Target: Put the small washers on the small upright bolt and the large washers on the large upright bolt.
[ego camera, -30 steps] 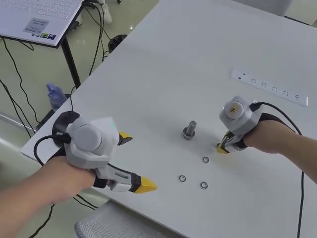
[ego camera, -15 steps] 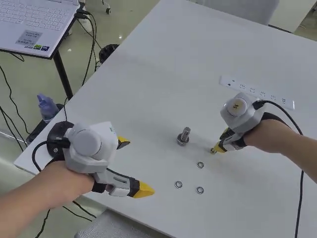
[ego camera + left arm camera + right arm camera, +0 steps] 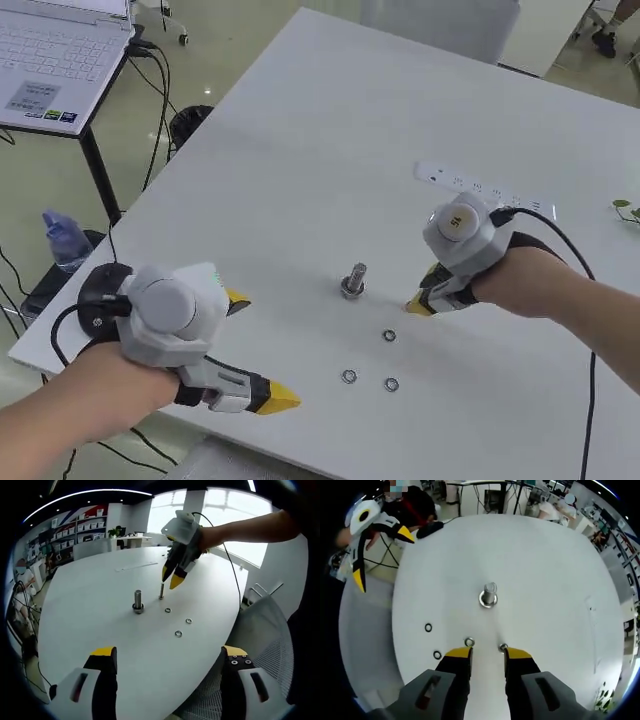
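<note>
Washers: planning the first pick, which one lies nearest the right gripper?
The lone washer right beside the right gripper; the other two lie paired, farther off.

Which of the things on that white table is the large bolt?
Look at the white table, near its middle, just ahead of the right gripper. The large upright bolt stands there, thick and grey with a wide collar at its base. The small upright bolt is a thin pin, and the washers lie flat.

washers (image 3: pixel 389 336): sizes too small to tell.
</note>
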